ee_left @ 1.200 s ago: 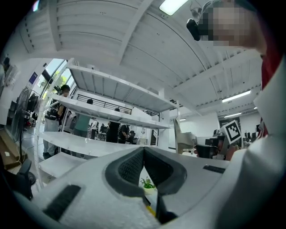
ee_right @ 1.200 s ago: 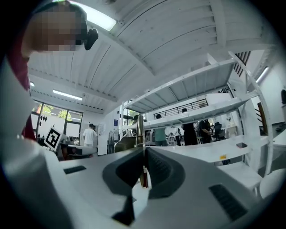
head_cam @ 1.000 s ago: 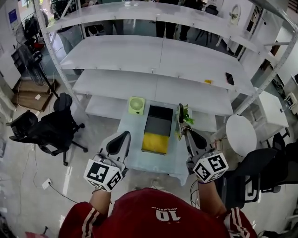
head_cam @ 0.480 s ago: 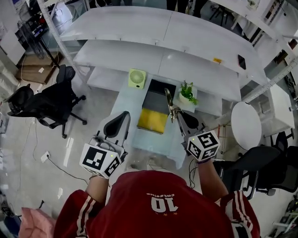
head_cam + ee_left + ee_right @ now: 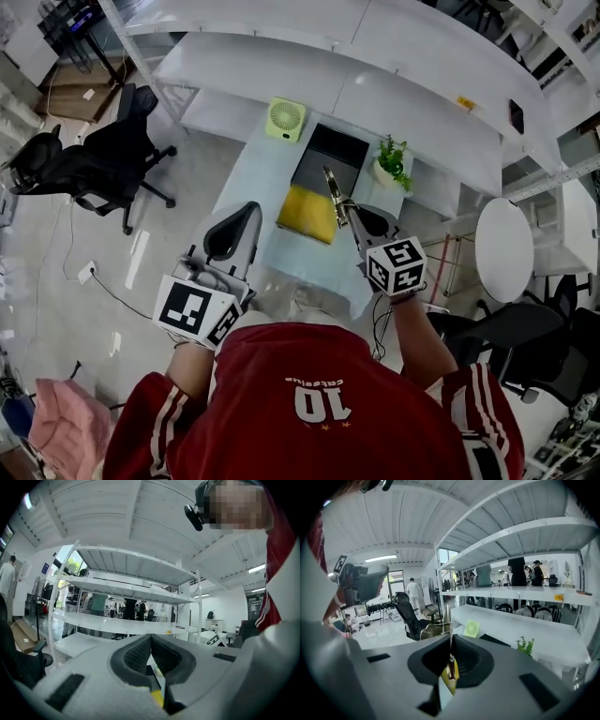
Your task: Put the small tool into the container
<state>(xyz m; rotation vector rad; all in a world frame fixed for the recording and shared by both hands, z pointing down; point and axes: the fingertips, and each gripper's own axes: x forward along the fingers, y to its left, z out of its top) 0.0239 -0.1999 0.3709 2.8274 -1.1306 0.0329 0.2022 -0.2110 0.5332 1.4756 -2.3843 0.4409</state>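
Head view: the black container (image 5: 330, 157), a yellow pad (image 5: 311, 214) in its near end, lies ahead between the left gripper (image 5: 249, 210) and right gripper (image 5: 347, 216); the shirt (image 5: 309, 394) reads "10". Left gripper view: jaws pressed together, empty. Right gripper view: jaws pinch the small tool (image 5: 447, 616), which stands up beyond their tips.

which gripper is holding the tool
The right gripper: it is shut on the tool, which sticks out past its jaws. The left gripper is shut on nothing.

small tool (image 5: 334, 192) – shiny metal (brassy); table (image 5: 255, 186) glossy
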